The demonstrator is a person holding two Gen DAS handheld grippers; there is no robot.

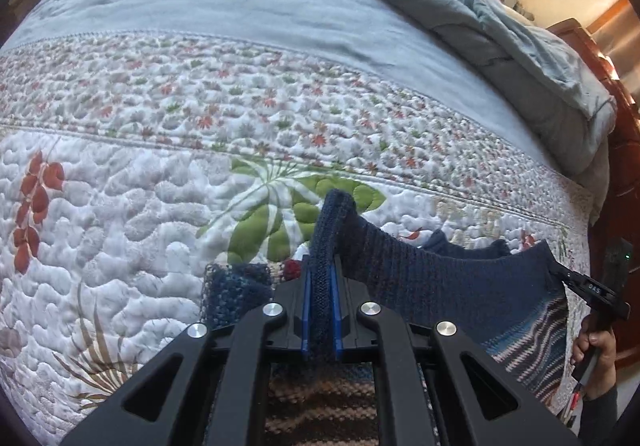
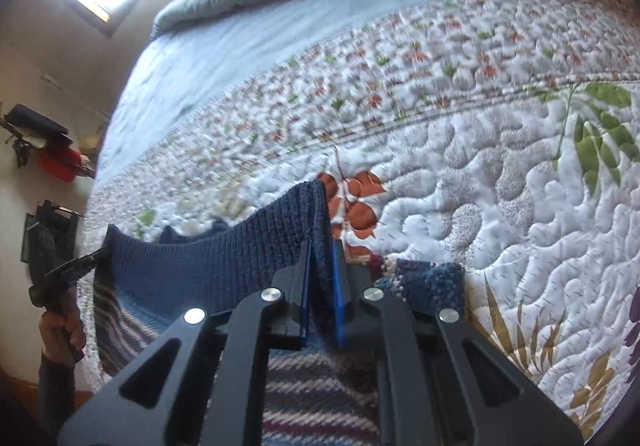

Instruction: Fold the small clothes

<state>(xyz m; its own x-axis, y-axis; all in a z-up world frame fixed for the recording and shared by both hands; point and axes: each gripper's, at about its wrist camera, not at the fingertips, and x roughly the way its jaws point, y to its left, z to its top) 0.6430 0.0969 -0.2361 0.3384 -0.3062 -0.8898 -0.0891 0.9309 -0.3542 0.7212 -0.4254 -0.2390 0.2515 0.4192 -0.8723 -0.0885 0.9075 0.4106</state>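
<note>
Clearly knitted navy sweater, striped lower part, stretched over quilt

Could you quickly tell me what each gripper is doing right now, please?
Left gripper: shut on the knit garment's navy edge.
Right gripper: shut on the same edge.

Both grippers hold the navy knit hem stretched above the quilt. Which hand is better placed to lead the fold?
Neither clearly, I judge. The left gripper and right gripper are each shut on a corner of the dark blue striped knitted garment, its hem taut between them over the floral quilted bedspread. They should move together.
</note>
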